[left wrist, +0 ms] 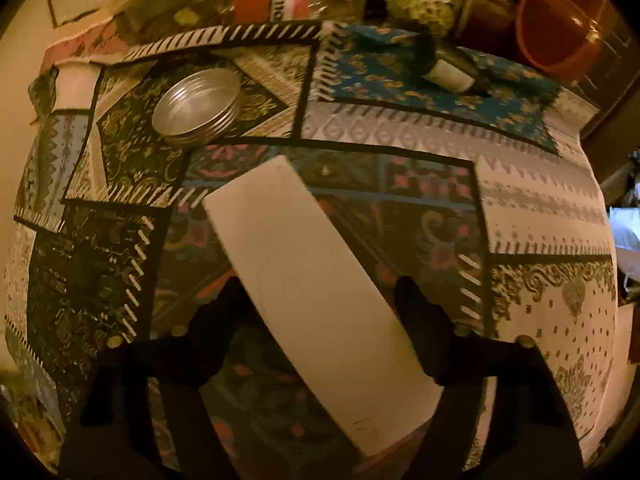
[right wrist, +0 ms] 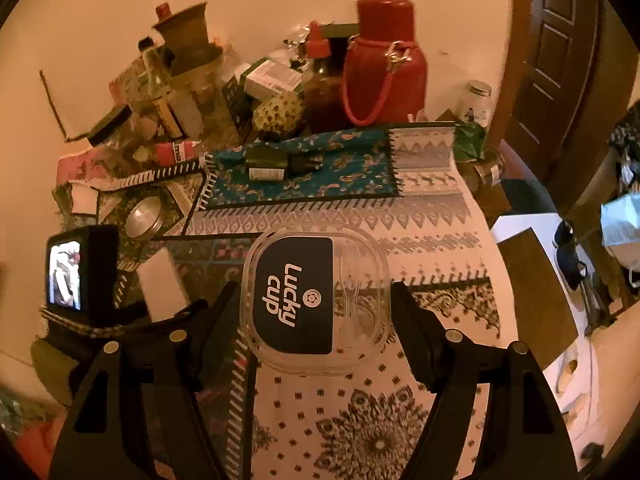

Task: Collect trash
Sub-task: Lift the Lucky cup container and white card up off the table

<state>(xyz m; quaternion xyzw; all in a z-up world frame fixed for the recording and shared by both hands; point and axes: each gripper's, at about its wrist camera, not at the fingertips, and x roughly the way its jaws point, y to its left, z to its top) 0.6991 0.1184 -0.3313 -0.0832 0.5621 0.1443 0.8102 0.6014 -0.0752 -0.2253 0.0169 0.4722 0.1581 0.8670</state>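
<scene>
Two claws over patchwork surface, each straddling trash.
Left claw around white box, right claw around clear Lucky Cup lid; grip unclear on both.

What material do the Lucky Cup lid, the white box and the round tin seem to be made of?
Lucky Cup lid: clear glossy plastic; the tablecloth shows through it.
White box: probably matte cardboard; flat, dull faces and sharp edges.
Round tin: silvery metal, likely aluminium; ridged, shiny rim.

Each black plastic hand-held gripper has angular fingers and round brass-coloured screws.
</scene>
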